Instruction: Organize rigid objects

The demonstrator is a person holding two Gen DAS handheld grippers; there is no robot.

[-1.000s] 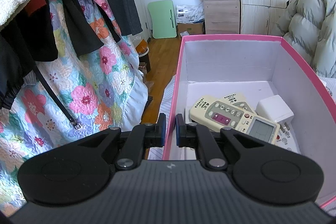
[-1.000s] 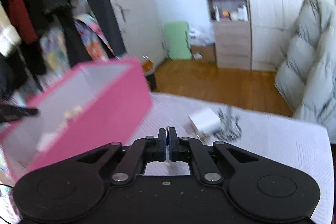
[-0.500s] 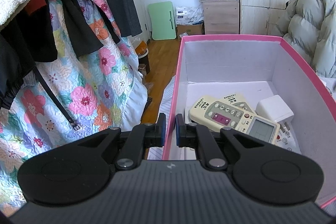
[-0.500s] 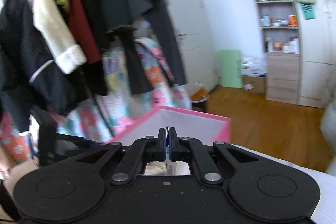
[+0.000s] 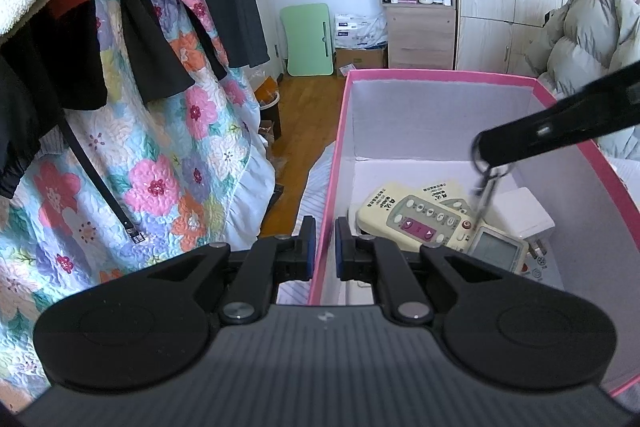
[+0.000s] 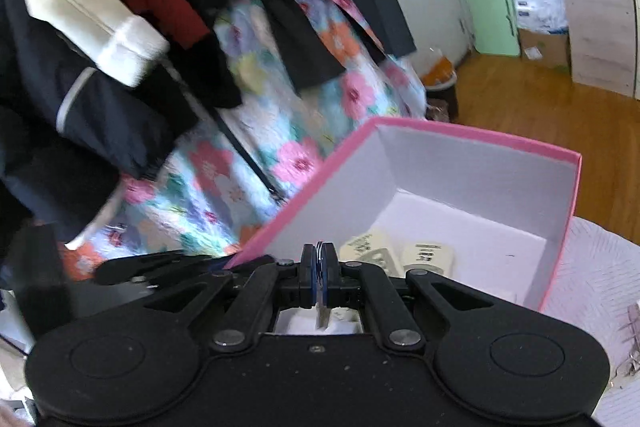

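Left gripper: clamped on the near wall of the pink box.
Right gripper: pinched a key ring, dangling over the box.
Box: held two remotes and a white charger.
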